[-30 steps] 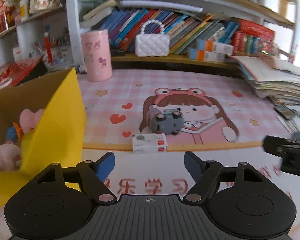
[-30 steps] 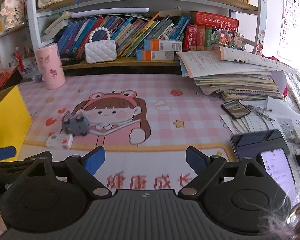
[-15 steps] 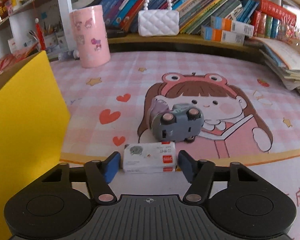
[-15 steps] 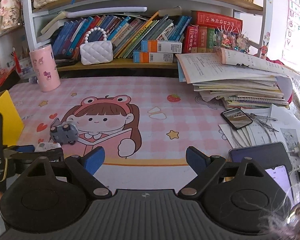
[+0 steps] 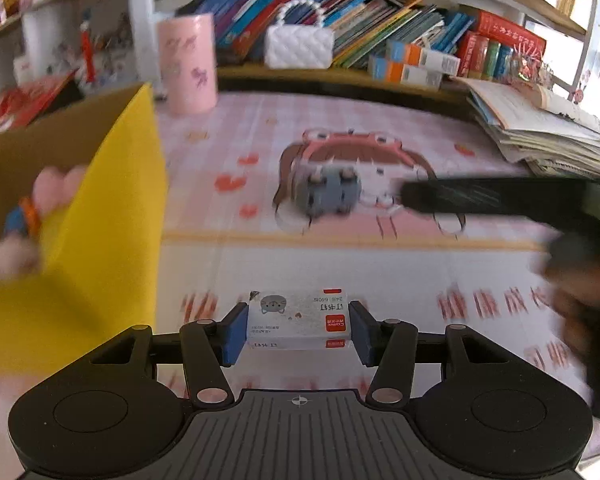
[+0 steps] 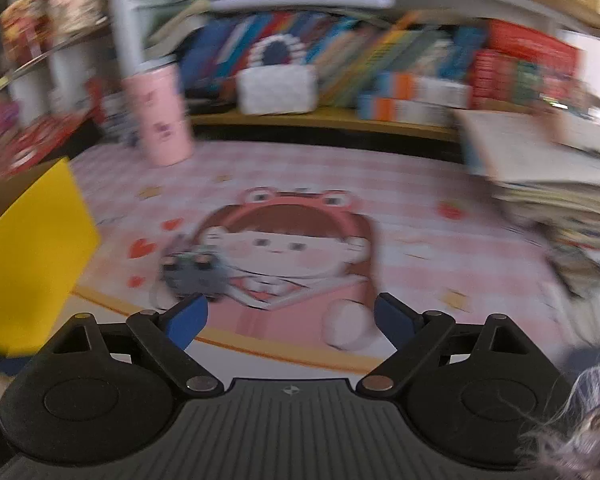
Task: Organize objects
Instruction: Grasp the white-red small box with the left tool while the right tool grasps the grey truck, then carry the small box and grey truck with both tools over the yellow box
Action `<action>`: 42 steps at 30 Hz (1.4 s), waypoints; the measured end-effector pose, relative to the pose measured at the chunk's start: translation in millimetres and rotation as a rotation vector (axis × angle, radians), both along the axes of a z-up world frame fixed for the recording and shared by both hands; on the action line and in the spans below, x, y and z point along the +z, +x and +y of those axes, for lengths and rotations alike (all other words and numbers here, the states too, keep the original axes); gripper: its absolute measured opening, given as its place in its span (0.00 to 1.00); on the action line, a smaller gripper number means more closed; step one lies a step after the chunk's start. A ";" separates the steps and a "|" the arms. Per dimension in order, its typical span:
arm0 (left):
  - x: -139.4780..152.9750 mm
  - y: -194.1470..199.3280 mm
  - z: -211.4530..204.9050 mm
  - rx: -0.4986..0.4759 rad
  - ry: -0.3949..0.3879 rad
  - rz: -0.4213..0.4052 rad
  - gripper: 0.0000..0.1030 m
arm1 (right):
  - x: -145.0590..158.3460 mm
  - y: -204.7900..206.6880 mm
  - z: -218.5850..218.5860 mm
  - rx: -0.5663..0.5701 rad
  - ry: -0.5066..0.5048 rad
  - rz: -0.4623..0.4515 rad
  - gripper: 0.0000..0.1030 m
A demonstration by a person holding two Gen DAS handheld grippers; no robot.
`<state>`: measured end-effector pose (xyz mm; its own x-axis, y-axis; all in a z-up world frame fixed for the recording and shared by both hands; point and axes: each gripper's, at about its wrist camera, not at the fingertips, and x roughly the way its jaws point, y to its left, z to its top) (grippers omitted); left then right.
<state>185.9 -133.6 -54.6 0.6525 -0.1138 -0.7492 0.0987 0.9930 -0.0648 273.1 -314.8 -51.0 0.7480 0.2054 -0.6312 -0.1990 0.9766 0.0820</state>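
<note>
Left gripper [image 5: 298, 330] clamped on staple box [image 5: 298, 325], right gripper [image 6: 290, 318] spread wide near grey toy car [image 6: 192, 276].

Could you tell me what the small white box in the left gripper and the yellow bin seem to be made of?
The small white box looks like printed paperboard: sharp edges, matte label. The yellow bin appears to be cardboard, brown inside, with a smooth yellow outer face.

Ahead of the hand-held gripper, the counter [image 5: 380, 272] wears a pink checked mat [image 5: 260, 128] printed with a cartoon girl. Beyond it stands a wooden bookshelf [image 5: 340, 76] packed with leaning colourful books [image 5: 380, 20]. To the right, bright daylight washes in past a white shelf post [image 5: 588, 28].
</note>
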 end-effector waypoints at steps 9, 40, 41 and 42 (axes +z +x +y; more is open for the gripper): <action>18.2 -45.1 24.5 0.047 0.034 -0.021 0.50 | -33.8 53.2 69.0 0.151 -0.029 0.003 0.81; 36.0 -107.5 141.6 0.128 -0.119 -0.127 0.50 | 28.2 -138.3 99.9 -0.010 0.046 0.060 0.59; 36.0 -110.7 145.8 0.129 -0.123 -0.129 0.50 | 28.7 -144.6 107.3 0.004 0.036 0.061 0.59; 36.6 -114.4 150.4 0.130 -0.126 -0.132 0.50 | 29.5 -149.8 113.3 0.016 0.030 0.059 0.59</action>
